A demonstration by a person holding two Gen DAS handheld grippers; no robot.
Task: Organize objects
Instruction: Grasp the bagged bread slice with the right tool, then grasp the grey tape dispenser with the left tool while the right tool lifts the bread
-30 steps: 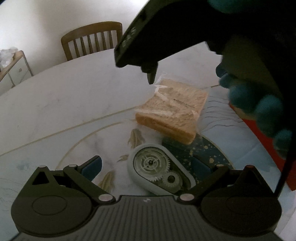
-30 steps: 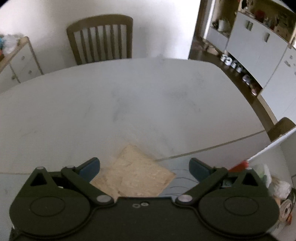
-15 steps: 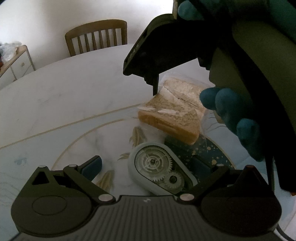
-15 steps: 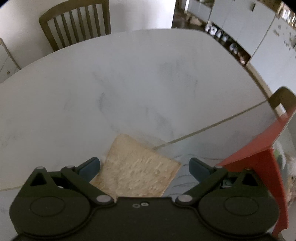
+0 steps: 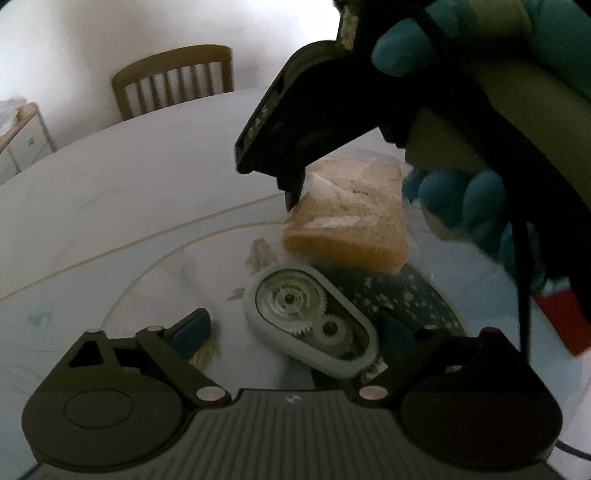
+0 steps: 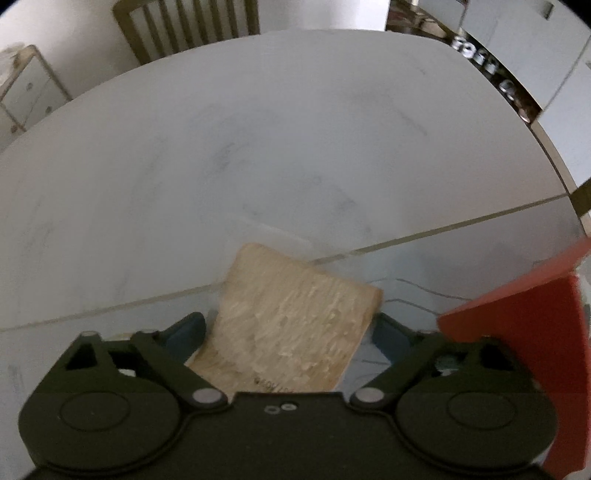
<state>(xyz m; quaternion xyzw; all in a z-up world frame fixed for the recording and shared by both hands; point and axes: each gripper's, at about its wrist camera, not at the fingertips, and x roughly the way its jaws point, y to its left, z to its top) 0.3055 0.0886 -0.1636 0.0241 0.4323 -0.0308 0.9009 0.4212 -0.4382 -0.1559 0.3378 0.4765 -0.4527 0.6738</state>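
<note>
Bagged bread (image 6: pixel 291 325) lies between the spread fingers of the right hand-held gripper (image 6: pixel 288 328).

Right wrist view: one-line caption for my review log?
Open right gripper straddles bagged bread on the white table, red box alongside.

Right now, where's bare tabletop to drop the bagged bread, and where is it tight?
Free: the broad white marble tabletop between the bagged sliced bread and the wooden slat-back chair, and the left side up to the white sideboard. Crowded: near edge, with the grey oval gear housing touching the bread and the red box to its right.
</note>
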